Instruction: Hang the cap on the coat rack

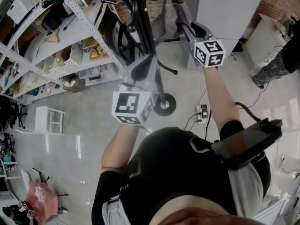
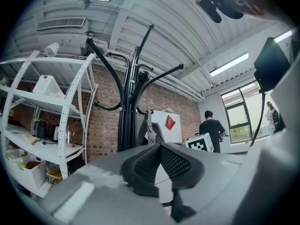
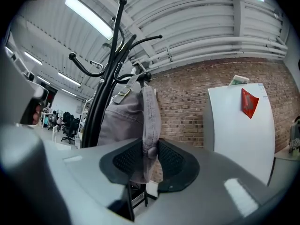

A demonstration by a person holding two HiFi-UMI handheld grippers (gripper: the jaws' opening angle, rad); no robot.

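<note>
The black coat rack (image 1: 140, 13) rises just in front of me, its base (image 1: 164, 104) on the floor. A grey cap (image 3: 140, 116) hangs by its strap from one of the hooks (image 3: 146, 75). My right gripper (image 3: 150, 146) is level and shut on the cap's lower edge, with the fabric pressed between both pads. In the head view the same gripper (image 1: 183, 20) reaches past the pole to the cap (image 1: 168, 20). My left gripper (image 2: 161, 146) points at the rack (image 2: 125, 111) from the near side. It is shut, with its tips together and nothing in them.
White shelving (image 1: 70, 55) with baskets and kitchenware stands left of the rack. A white cabinet (image 3: 239, 125) stands against the brick wall at the right. Cables and a power strip (image 1: 204, 110) lie on the floor by the base. A person (image 2: 213, 128) stands in the background.
</note>
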